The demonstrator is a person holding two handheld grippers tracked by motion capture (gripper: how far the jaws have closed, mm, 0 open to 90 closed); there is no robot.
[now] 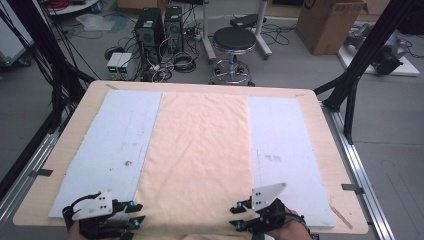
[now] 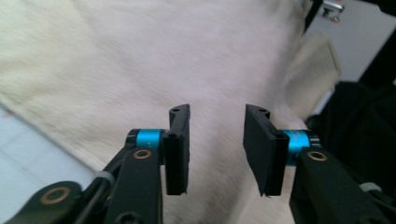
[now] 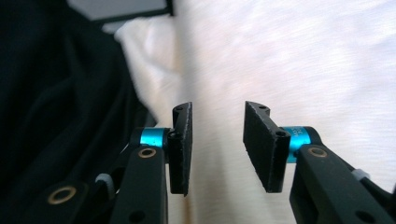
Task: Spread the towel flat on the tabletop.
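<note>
On the wooden table, the cream cloth lies flat down the middle—near edge at your hands. Your left tool and right tool stand released at its near corners, nothing between them—placed to pinch both corners together.

I count one cream cloth spread down the middle of one wooden table. Two pale blue-grey sheets, one left, one right. Two tongs in my hands: left gripper, right gripper. Beyond: one black stool, two computer towers, one cardboard box.
</note>
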